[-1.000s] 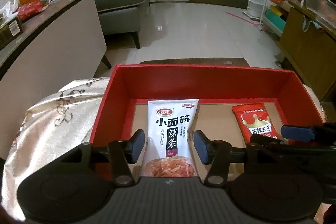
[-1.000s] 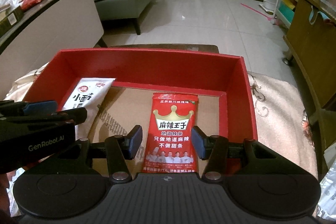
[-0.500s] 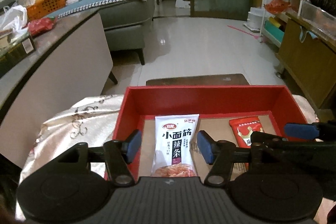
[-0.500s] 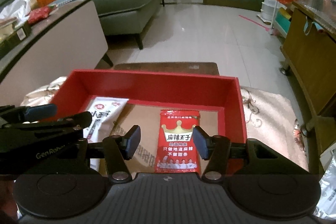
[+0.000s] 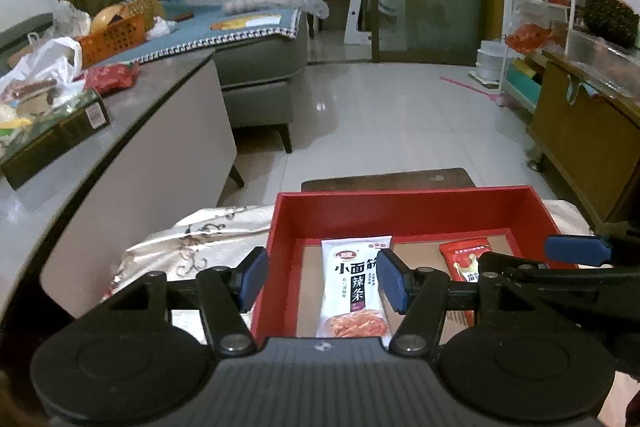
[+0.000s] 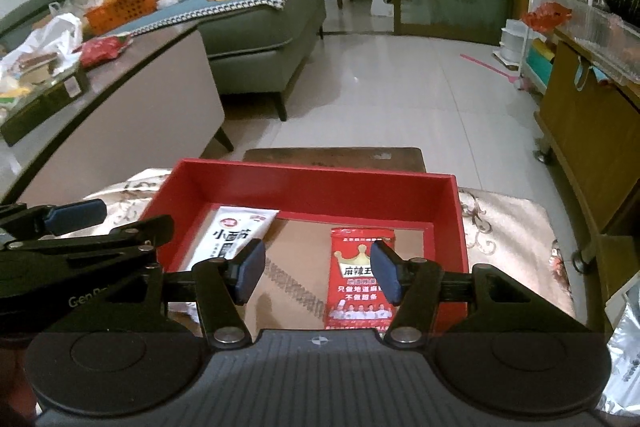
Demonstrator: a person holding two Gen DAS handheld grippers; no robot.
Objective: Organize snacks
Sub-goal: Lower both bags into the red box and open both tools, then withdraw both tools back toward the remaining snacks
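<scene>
Blue-padded jaws of the left gripper (image 5: 322, 274) and right gripper (image 6: 317, 275) have just been opening and hold nothing. Below them, the white snack packet (image 5: 354, 291) lies left and the red snack packet (image 6: 360, 275) right in the red box (image 6: 320, 187).

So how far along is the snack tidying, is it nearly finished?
Done: a white snack packet and a red snack packet lie flat, side by side, in the red box. In hand: nothing. The left gripper and right gripper are both above the box, their jaws having just been opening with nothing between them. Left: possibly the silver packet beside the box; whether more snacks wait, I cannot tell.
</scene>
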